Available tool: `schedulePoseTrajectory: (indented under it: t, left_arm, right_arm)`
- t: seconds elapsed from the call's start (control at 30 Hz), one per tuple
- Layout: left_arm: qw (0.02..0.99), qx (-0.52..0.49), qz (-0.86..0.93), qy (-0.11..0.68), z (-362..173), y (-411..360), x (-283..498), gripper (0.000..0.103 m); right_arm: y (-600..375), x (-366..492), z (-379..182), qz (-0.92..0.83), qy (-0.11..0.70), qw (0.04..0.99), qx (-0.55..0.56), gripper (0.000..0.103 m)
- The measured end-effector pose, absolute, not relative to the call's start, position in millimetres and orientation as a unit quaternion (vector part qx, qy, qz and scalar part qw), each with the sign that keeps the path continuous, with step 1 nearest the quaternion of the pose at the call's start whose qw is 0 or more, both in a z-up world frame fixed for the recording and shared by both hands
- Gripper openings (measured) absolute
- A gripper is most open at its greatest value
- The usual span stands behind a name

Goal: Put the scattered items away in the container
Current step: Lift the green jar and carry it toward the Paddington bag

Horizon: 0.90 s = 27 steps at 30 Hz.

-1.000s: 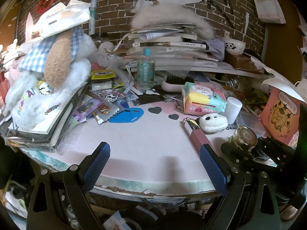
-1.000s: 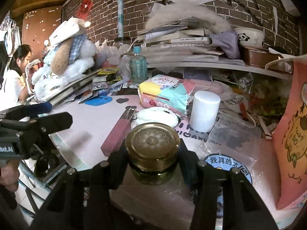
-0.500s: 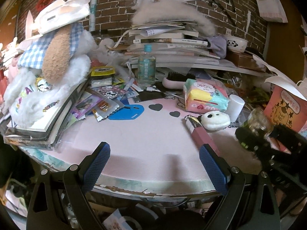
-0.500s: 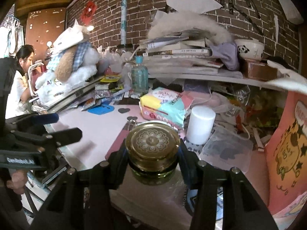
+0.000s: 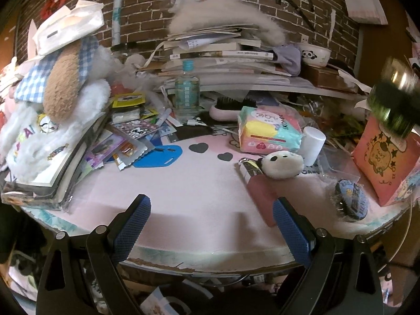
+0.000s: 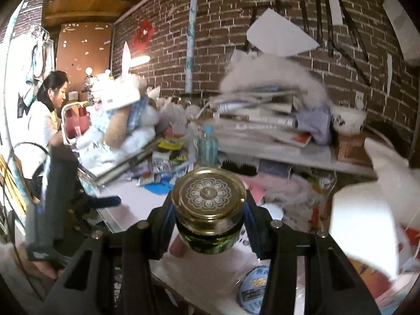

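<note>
My right gripper (image 6: 208,223) is shut on a small glass jar with a gold lid (image 6: 208,210) and holds it high above the table. The jar shows blurred at the right edge of the left wrist view (image 5: 393,99), just above an orange paper gift bag (image 5: 386,162). My left gripper (image 5: 210,228) is open and empty over the front edge of the pink table (image 5: 183,189). On the table lie a pink rectangular case (image 5: 258,191), a white panda plush (image 5: 282,164), a white cylinder (image 5: 312,144), a tissue pack (image 5: 267,128) and a round blue badge (image 5: 350,202).
A white plush dog (image 5: 55,110) lies on books at the left. A stack of books (image 5: 223,52) and a panda bowl (image 5: 315,53) sit on a back shelf by the brick wall. A clear bottle (image 5: 187,92), hairbrush (image 5: 231,106) and stickers clutter the back. A person (image 6: 47,120) sits far left.
My right gripper has lifted the jar off the table and carried it up and to the right, above the orange bag. The left gripper has stayed put and open.
</note>
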<state>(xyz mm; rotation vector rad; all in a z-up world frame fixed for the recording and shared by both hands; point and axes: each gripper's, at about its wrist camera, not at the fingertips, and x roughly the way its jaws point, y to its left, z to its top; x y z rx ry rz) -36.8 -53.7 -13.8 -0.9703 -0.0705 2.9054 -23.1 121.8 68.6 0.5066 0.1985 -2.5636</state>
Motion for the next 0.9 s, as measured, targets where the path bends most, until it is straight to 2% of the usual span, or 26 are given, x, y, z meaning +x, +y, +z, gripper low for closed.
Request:
schedulePoseTrajectory:
  t: [0.2, 0.37, 0.9]
  left_arm:
    - [0.044, -0.316, 0.948, -0.021, -12.6, -49.3, -36.0, 0.093]
    - [0.048, -0.318, 0.947, -0.02, -13.9, -45.5, -38.3, 0.093]
    - [0.059, -0.318, 0.946, -0.016, -12.9, -30.8, -38.5, 0.093]
  right_arm:
    - [140.1, -16.6, 106.7, -0.945, 0.067, 0.269, 0.172, 0.044]
    - [173.1, -10.2, 135.8, -0.955, 0.062, 0.24, 0.162, 0.044]
    - [335.1, -38.9, 161.3, -0.972, 0.048, 0.031, 0.227, 0.045]
